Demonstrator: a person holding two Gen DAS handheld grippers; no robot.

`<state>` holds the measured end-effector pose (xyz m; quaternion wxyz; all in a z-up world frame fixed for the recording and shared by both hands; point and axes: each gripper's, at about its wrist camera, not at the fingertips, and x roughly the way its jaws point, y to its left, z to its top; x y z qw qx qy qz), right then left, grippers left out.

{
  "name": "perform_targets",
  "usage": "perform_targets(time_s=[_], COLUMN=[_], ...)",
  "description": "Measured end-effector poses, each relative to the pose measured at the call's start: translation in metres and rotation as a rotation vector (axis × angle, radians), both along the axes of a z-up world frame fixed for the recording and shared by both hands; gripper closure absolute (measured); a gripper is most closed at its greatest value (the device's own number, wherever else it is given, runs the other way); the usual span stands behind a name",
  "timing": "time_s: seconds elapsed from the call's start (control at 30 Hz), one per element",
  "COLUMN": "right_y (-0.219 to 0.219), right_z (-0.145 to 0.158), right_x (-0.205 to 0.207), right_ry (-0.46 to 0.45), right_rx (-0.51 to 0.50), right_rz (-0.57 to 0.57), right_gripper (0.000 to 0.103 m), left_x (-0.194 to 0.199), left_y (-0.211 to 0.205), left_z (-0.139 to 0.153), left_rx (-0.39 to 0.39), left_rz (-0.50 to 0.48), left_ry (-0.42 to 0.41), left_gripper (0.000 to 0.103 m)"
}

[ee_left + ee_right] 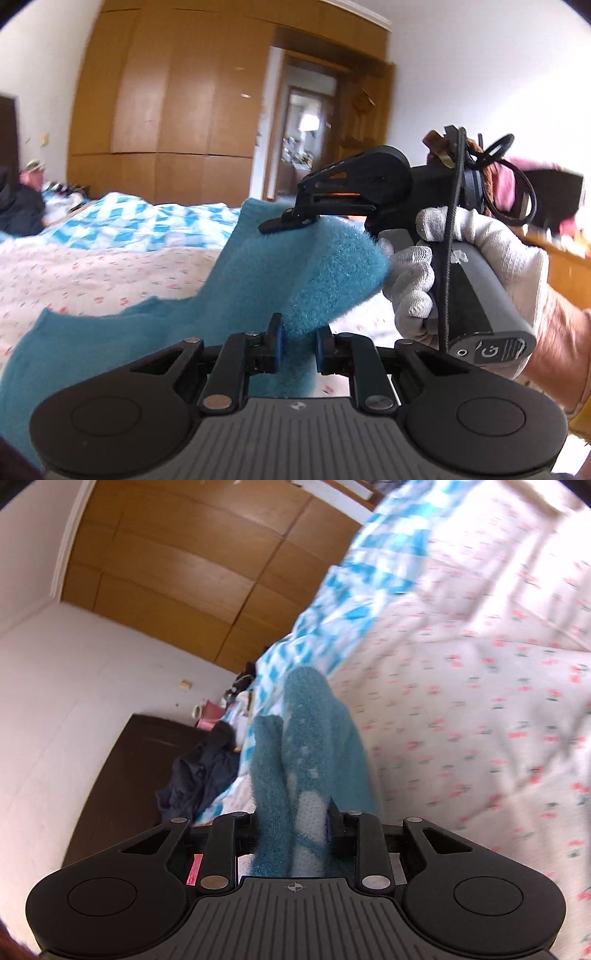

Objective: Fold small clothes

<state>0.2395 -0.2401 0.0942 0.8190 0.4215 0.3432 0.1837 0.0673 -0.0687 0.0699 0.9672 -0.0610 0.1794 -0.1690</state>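
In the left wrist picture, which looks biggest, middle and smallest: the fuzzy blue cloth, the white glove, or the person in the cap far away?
1. Fuzzy teal-blue cloth, though it is nearest the camera.
2. White knit glove on the hand.
3. Person in the cap, tiny only because they are far off.

Blue garment (pixel 258 273): fuzzy knit cloth, matt, with a rough nap. Left gripper (pixel 298 345) — matt black plastic, ribbed grey body, dull metal rivets. Bedsheet (pixel 480 686) — thin printed cotton; wardrobe (pixel 166 103) smooth, semi-gloss wood veneer; glove (pixel 461 266) coarse white knit.
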Motion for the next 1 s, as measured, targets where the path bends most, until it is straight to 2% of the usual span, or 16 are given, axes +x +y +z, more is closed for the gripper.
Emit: perform_targets(time_s=[0.1, 0.27, 0.47, 0.6, 0.7, 0.83, 1.0], right_y=[0.041, 0.118, 0.209, 0.262, 0.284, 0.3, 0.31], right_z=[0.016, 0.021, -0.006, -0.036, -0.047, -0.044, -0.036], right_x=[-0.002, 0.003, 0.011, 0.014, 0.009, 0.007, 0.001], right_ry=[-0.024, -0.033, 0.015, 0.055, 0.058, 0.041, -0.003], right_rx=[-0.066, -0.177, -0.319, -0.46, -0.518, -0.517, -0.569], right_rz=[0.04, 0.131, 0.243, 0.315, 0.342, 0.384, 0.427], right_gripper=[0.076, 0.076, 0.076, 0.075, 0.069, 0.048, 0.047], left_x=[-0.01, -0.025, -0.022, -0.02, -0.018, -0.024, -0.042], left_y=[0.033, 0.082, 0.136, 0.165, 0.182, 0.196, 0.198], left_z=[0.006, 0.002, -0.021, -0.038, -0.047, -0.054, -0.052], left_rx=[-0.061, -0.098, -0.158, -0.197, -0.26, -0.329, -0.313], left_rz=[0.052, 0.153, 0.285, 0.376, 0.442, 0.481, 0.532], left_ry=[-0.004, -0.005, 0.087, 0.2, 0.272, 0.301, 0.238], left_gripper=[0.08, 0.08, 0.08, 0.08, 0.08, 0.08, 0.08])
